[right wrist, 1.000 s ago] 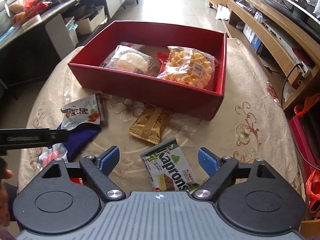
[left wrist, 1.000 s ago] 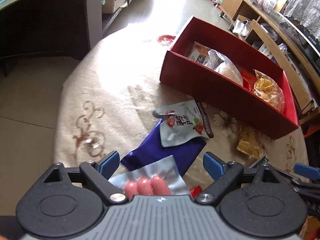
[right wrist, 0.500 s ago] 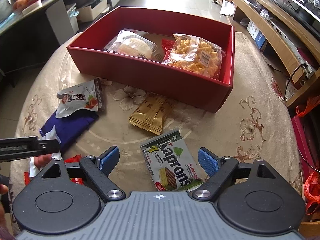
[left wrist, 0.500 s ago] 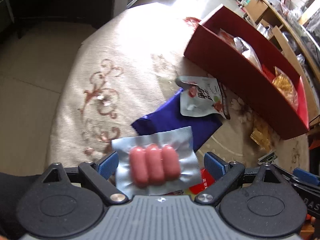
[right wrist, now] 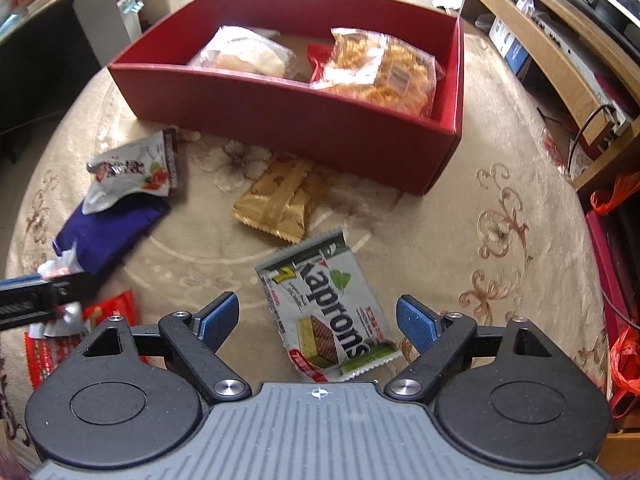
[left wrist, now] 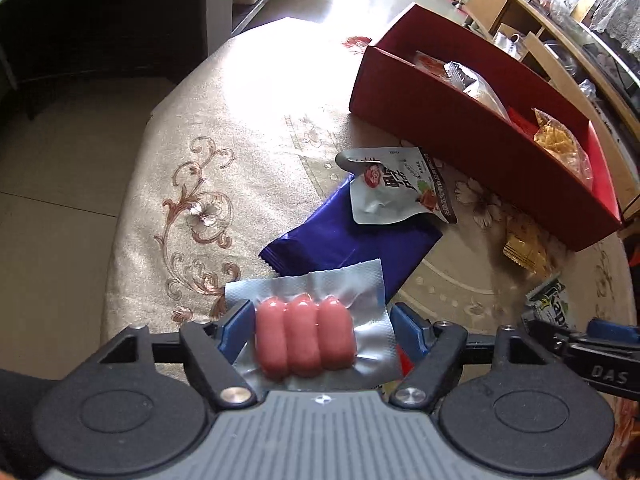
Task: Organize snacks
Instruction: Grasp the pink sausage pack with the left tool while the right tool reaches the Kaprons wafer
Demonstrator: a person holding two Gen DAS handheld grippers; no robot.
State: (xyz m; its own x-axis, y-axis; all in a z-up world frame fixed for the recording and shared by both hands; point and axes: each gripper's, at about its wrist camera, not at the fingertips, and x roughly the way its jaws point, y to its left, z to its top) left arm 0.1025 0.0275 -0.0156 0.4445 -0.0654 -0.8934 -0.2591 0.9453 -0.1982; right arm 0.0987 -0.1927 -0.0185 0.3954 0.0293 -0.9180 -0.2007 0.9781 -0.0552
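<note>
My left gripper (left wrist: 318,330) is shut on a silver sausage pack (left wrist: 306,334) with three pink sausages, held above the table. Ahead lie a blue packet (left wrist: 352,240) and a grey pouch (left wrist: 394,188). The red box (left wrist: 476,136) stands at the far right and holds several snack bags. My right gripper (right wrist: 318,318) is open and empty over a Kaprons wafer pack (right wrist: 330,318). A gold packet (right wrist: 280,200) lies before the red box (right wrist: 288,120). The left gripper's finger (right wrist: 36,294) shows at the left edge.
A red wrapper (right wrist: 60,344) lies at the near left of the round table with its beige patterned cloth (right wrist: 500,240). A wooden shelf unit (right wrist: 560,40) stands to the right. A dark cabinet (left wrist: 100,20) stands beyond the table's left side.
The left gripper's jaws have closed on the sausage pack and lifted it. The right gripper has moved down and forward toward the Kaprons pack, still open.
</note>
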